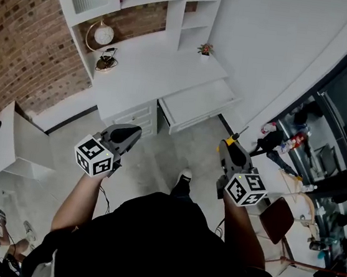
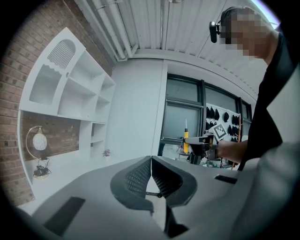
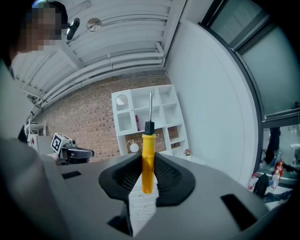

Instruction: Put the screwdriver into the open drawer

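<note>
A screwdriver (image 3: 147, 159) with a yellow handle stands upright between the jaws of my right gripper (image 3: 146, 176), which is shut on the handle; its black collar and metal shaft point up past the jaws. In the head view the right gripper (image 1: 229, 143) is held at the right, above the floor, with the screwdriver (image 1: 232, 137) poking out ahead of it. The open drawer (image 1: 200, 101) juts from the white desk (image 1: 145, 68), ahead and between both grippers. My left gripper (image 1: 133, 131) hangs at the left, jaws shut on nothing (image 2: 151, 163).
On the desk stand a round clock in a gold frame (image 1: 103, 34) and a small potted plant (image 1: 204, 48). A shut drawer cabinet (image 1: 135, 114) sits under the desk's left. White furniture (image 1: 9, 146) is at the left, a brown stool (image 1: 276, 219) and clutter at the right.
</note>
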